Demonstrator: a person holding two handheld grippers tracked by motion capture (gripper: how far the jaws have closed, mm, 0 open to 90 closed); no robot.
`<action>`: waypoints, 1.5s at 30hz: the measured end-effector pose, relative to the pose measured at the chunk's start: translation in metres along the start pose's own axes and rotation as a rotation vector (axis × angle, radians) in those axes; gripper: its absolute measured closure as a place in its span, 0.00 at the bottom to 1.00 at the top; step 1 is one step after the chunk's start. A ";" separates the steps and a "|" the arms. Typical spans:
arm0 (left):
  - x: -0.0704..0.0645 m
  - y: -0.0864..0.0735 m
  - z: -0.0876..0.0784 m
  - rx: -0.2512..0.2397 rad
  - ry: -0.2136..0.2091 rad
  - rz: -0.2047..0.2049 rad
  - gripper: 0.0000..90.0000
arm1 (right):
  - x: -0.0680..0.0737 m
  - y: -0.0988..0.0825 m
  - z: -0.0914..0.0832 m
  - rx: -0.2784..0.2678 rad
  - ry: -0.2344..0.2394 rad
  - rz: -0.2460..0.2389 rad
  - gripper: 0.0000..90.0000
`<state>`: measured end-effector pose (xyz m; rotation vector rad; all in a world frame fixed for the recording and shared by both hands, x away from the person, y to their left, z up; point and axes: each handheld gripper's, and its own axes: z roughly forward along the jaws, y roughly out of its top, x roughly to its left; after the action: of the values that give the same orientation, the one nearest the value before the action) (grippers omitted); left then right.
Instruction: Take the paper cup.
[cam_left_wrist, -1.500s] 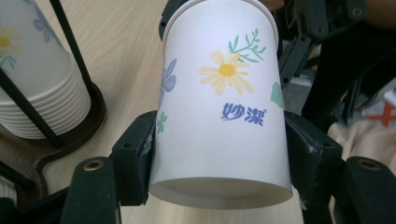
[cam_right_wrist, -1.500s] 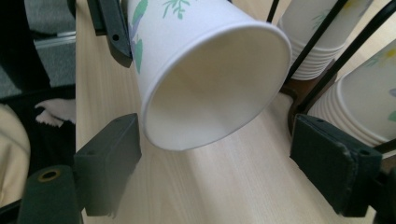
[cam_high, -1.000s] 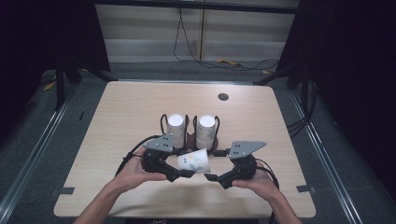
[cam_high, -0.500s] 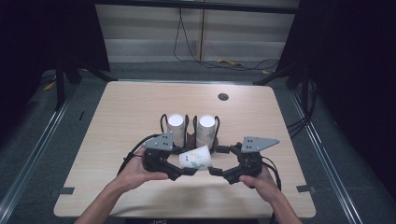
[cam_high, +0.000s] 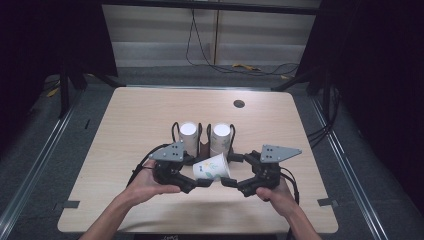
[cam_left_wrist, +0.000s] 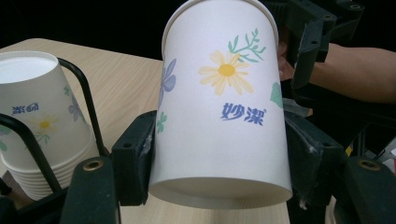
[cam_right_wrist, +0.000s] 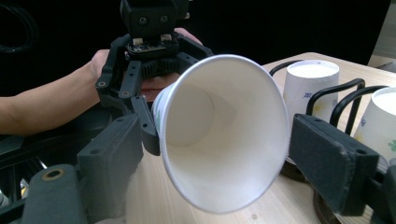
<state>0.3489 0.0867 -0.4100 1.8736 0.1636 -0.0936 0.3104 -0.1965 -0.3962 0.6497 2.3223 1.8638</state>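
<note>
On the pale wood-grain table (cam_high: 125, 130), dark curtains and grey floor around, you held a paper cup (cam_high: 212, 167) sideways above the front edge. Your left gripper (cam_high: 199, 182) clamped its base; your right gripper (cam_high: 226, 181) stood at the open rim, jaws wide either side, not pressing. Smooth white tapered cup, daisy and leaf print, blue "妙潔". Two upturned cup stacks (cam_high: 189, 136) sat in black wire holders just behind.

Bright overhead light on the table (cam_high: 150, 115) (dark surroundings), near jaws blurred.
</note>
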 end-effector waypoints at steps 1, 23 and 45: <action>0.000 0.000 0.000 0.007 0.000 0.003 0.38 | 0.000 0.000 0.000 -0.002 0.002 0.001 0.19; -0.001 -0.001 0.001 0.012 -0.011 -0.006 0.38 | 0.000 0.002 0.002 -0.057 -0.003 0.021 0.17; -0.003 0.000 0.004 0.019 -0.027 0.002 0.38 | -0.004 -0.001 0.004 -0.068 -0.004 0.050 0.15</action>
<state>0.3456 0.0827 -0.4112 1.8902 0.1423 -0.1197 0.3149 -0.1946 -0.3986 0.7093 2.2492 1.9514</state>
